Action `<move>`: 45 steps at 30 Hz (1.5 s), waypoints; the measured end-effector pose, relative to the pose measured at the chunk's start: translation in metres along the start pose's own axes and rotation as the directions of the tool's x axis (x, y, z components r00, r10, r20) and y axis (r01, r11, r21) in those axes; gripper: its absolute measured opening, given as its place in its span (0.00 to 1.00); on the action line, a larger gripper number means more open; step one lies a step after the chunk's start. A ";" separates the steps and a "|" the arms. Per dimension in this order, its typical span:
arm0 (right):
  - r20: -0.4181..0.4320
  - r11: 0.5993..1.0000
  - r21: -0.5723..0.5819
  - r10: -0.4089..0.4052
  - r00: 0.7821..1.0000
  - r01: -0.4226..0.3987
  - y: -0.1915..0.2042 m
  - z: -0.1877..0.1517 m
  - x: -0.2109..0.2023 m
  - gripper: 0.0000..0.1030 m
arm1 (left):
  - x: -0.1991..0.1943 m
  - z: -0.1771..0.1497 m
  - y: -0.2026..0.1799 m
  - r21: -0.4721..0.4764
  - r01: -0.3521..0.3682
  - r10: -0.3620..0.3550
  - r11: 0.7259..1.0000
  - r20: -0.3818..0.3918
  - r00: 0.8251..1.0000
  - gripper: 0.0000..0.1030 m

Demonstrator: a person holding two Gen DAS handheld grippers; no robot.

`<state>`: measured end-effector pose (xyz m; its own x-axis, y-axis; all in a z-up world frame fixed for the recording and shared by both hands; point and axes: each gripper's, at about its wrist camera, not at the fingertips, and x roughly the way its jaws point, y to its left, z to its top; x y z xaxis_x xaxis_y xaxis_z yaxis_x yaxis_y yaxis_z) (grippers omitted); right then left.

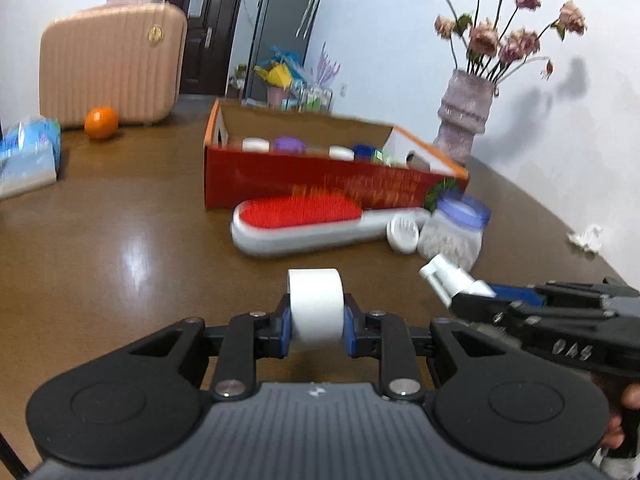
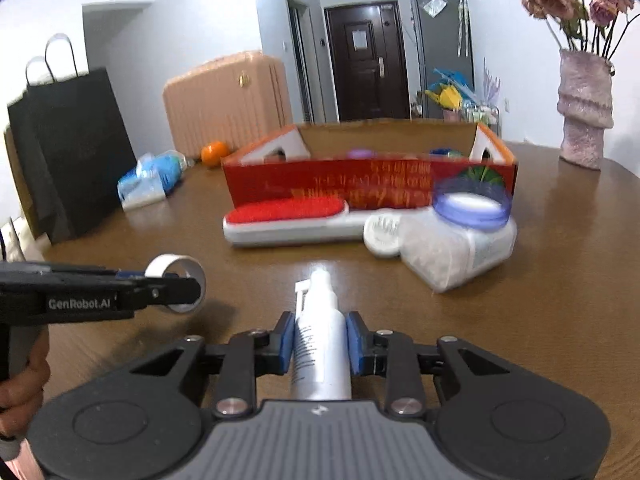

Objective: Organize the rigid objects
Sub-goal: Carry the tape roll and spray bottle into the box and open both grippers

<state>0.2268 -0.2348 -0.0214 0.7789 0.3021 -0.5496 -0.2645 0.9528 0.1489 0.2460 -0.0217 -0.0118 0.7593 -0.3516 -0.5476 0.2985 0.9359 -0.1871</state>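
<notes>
My left gripper (image 1: 316, 326) is shut on a white tape roll (image 1: 316, 304) and holds it above the brown table; it also shows in the right wrist view (image 2: 176, 284). My right gripper (image 2: 320, 340) is shut on a white spray bottle (image 2: 320, 344), whose nozzle shows in the left wrist view (image 1: 448, 278). Ahead stands an open red cardboard box (image 1: 320, 182) holding several small jars. In front of it lie a red-bristled brush (image 1: 304, 220), a small white lid (image 1: 402, 234) and a clear jar with a blue lid (image 1: 456, 228).
A pink suitcase (image 1: 112, 64), an orange (image 1: 101, 122) and a blue tissue pack (image 1: 28, 154) are at the far left. A vase of dried flowers (image 1: 464, 116) stands by the right wall. Black paper bags (image 2: 68, 152) stand left. A crumpled tissue (image 1: 586, 238) lies at the table's right.
</notes>
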 end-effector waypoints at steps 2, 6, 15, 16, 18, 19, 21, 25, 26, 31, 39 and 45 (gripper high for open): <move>0.045 1.000 0.009 0.010 0.999 -0.011 -0.006 0.014 -0.007 0.26 | 0.000 0.019 0.002 0.018 0.002 -0.003 1.000 0.038 0.999 0.23; 0.137 1.000 0.011 0.013 0.990 -0.014 -0.025 0.064 -0.010 0.26 | 0.017 0.077 0.013 0.061 0.003 -0.010 0.998 0.107 0.994 0.23; -0.042 0.996 0.024 -0.083 0.996 0.084 -0.087 0.183 0.126 0.26 | 0.171 0.189 0.064 0.029 -0.106 0.108 0.994 -0.104 0.989 0.23; -0.072 0.993 0.002 -0.119 0.990 0.120 -0.090 0.187 0.144 0.26 | 0.185 0.193 0.068 0.030 -0.114 0.117 0.993 -0.123 0.985 0.23; -0.111 0.980 -0.041 -0.196 0.974 0.192 -0.095 0.191 0.172 0.26 | 0.208 0.197 0.076 0.029 -0.133 0.135 0.991 -0.160 0.978 0.24; -0.118 0.974 -0.063 -0.223 0.968 0.217 -0.096 0.190 0.181 0.26 | 0.218 0.197 0.080 0.022 -0.140 0.142 0.990 -0.180 0.973 0.27; -0.153 0.968 -0.084 -0.247 0.957 0.236 -0.098 0.188 0.198 0.26 | 0.221 0.196 0.082 0.038 -0.115 0.120 0.993 -0.174 0.977 0.34; -0.123 0.971 -0.074 -0.234 0.964 0.226 -0.096 0.190 0.195 0.44 | 0.207 0.193 0.081 0.053 -0.105 0.112 0.993 -0.129 0.985 0.50; -0.104 0.972 -0.071 -0.233 0.967 0.226 -0.096 0.192 0.190 0.50 | 0.201 0.192 0.082 0.051 -0.108 0.114 0.993 -0.121 0.986 0.50; -0.004 0.972 -0.058 -0.227 0.974 0.226 -0.093 0.196 0.147 0.61 | 0.152 0.182 0.079 0.045 -0.121 0.123 0.992 -0.065 0.990 0.52; 0.126 0.977 -0.117 -0.161 0.979 0.176 -0.059 0.181 0.056 0.75 | 0.025 0.130 0.048 0.070 -0.093 0.082 0.993 0.146 0.986 0.74; 0.184 0.985 -0.117 -0.106 0.977 0.129 -0.035 0.147 -0.002 0.80 | -0.042 0.074 0.046 0.018 -0.101 0.096 0.995 0.181 0.979 0.83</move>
<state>0.3177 -0.2648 0.0952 0.8936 0.1995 -0.4021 -0.2264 0.9738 -0.0200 0.2703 0.0347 0.0630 0.8763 -0.2585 -0.4064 0.2312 0.9660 -0.1159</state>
